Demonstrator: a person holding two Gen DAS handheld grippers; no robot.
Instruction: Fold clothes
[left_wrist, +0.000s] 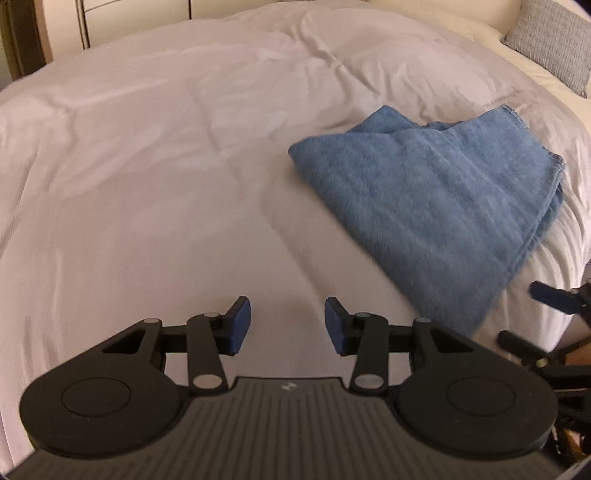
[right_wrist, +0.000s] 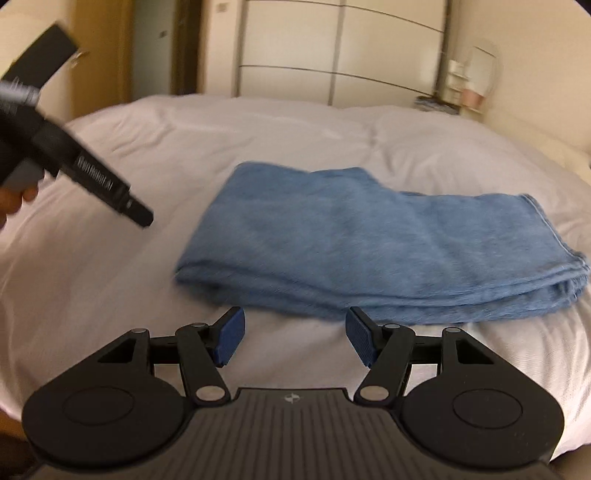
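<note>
My left hand-held gripper (left_wrist: 288, 325) hangs over bare duvet (left_wrist: 147, 184), its blue pads (left_wrist: 240, 323) a moderate gap apart with nothing between them. My right hand-held gripper (right_wrist: 295, 338) has its jaws set wider, also empty, hovering just short of the near edge of the towel (right_wrist: 369, 243).

The towel, blue and folded into several layers, lies flat on the duvet. From the right wrist it sits straight ahead, its stacked edges showing at the right end. From the left wrist the towel (left_wrist: 424, 206) lies ahead and to the right, one corner pointing toward me, apart from the left pads.

In the right wrist view my left hand (right_wrist: 14, 199) grips the black body of the other hand-held gripper at the left edge, raised above the bed and left of the towel. In the left wrist view, black parts of the right one poke in at the right edge.

Beyond the towel the duvet runs on, rumpled. A grey pillow (left_wrist: 554, 40) rests at the far right. Past the bed stands a cream wardrobe (right_wrist: 340, 51) with thin metal strips.
</note>
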